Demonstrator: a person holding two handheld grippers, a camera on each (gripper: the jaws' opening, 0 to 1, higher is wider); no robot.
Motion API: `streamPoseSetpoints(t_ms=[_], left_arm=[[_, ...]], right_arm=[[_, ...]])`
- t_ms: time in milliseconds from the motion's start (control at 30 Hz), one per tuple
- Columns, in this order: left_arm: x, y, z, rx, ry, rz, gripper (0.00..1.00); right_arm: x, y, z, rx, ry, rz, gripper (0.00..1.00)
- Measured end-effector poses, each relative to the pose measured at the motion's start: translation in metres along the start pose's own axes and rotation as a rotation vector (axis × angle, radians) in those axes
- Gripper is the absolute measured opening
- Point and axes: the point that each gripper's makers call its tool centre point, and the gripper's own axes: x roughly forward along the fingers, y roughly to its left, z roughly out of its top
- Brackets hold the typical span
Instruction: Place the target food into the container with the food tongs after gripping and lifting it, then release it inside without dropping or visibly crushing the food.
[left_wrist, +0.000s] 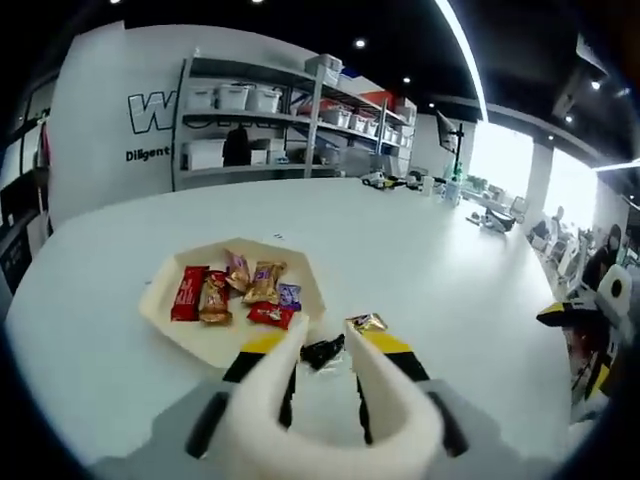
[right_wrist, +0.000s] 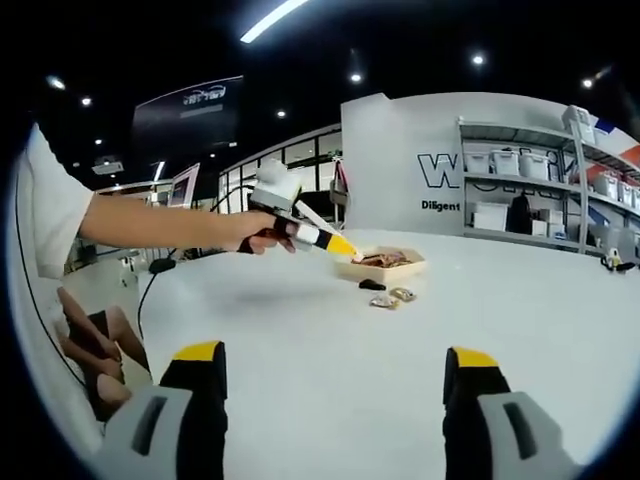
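Note:
My left gripper (left_wrist: 324, 345) is shut on white food tongs (left_wrist: 275, 385), whose two arms reach forward over the white table. A black wrapped candy (left_wrist: 322, 352) lies on the table between the spread tong tips, and a gold wrapped candy (left_wrist: 367, 322) sits just beyond it. The cream tray (left_wrist: 165, 305) to the left holds several wrapped candies. In the right gripper view, my right gripper (right_wrist: 335, 355) stands open over bare table. Far ahead of it lie the tray (right_wrist: 385, 265), the black candy (right_wrist: 372, 285) and gold candies (right_wrist: 402, 294). A person's hand holds the left gripper (right_wrist: 300, 228) above them.
The large white table (left_wrist: 430, 260) stretches all around the tray. Metal shelves (left_wrist: 260, 110) with boxes line the back wall. The right gripper (left_wrist: 578, 315) shows at the table's right edge. A person's arm (right_wrist: 150, 225) and sleeve come in from the left.

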Motion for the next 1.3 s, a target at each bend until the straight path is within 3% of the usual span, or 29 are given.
streamPoseSetpoints(t_ms=[300,667,1067,1300], left_arm=[[-0.034,-0.012,-0.023,-0.013,-0.022,-0.016,0.23],[-0.060,-0.033,-0.026,-0.039,-0.058,-0.045,0.24],[-0.088,-0.073,-0.032,-0.016,-0.101,-0.133,0.24],[-0.105,-0.090,-0.042,-0.011,-0.115,-0.152,0.24]], right_arm=[[0.006,0.024,-0.005,-0.020,0.017,0.040,0.87],[0.006,0.037,-0.004,-0.028,0.014,0.070,0.86],[0.015,0.056,-0.010,-0.026,0.026,0.179,0.56],[0.021,0.067,-0.009,-0.037,0.030,0.221,0.47]])
